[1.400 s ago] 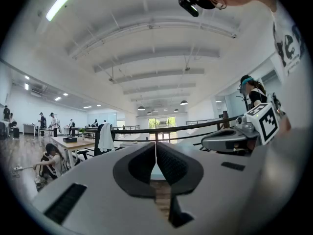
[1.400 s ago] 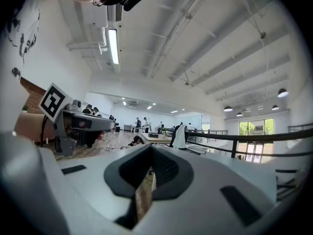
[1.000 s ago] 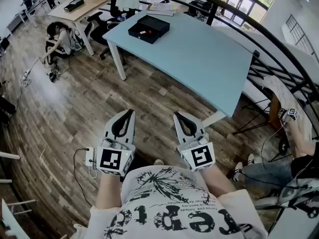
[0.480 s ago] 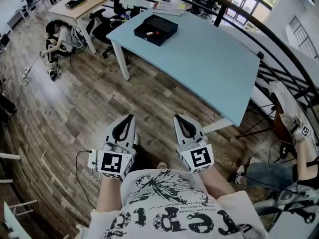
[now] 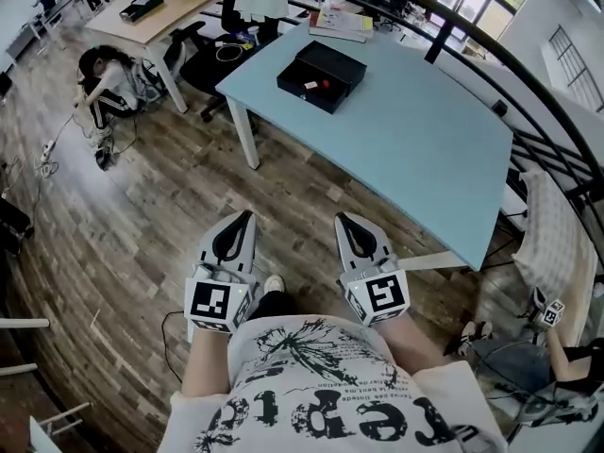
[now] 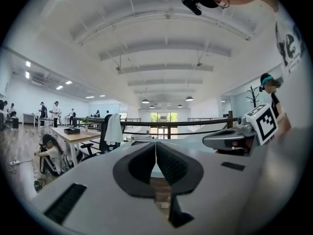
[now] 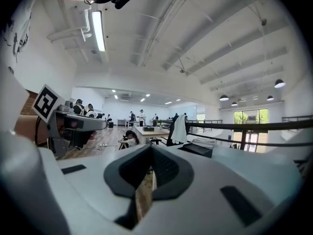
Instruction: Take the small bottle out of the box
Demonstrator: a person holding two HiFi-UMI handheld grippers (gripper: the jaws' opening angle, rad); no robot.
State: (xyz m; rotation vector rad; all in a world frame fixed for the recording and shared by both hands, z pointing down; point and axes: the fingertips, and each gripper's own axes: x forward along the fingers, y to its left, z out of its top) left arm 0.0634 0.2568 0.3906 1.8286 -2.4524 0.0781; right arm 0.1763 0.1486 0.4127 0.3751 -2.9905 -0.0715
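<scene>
Head view: the bottle [image 5: 319, 84] in the box [image 5: 338, 62] is judged light and smooth, best pinched mid-body; left gripper [image 5: 246, 215] and right gripper [image 5: 342, 219] are pressed together, empty.

You had before you a pale blue table [image 5: 415, 144] on plank flooring [image 5: 160, 215], with a wooden desk [image 5: 184, 3] beyond it and a person [image 5: 102, 78] crouched beside that desk.

The person's bare forearms reach forward side by side from the waist, holding the left gripper [image 5: 246, 217] and the right gripper [image 5: 341, 219] roughly level and parallel, a little apart, each with its fingers pressed together.
</scene>
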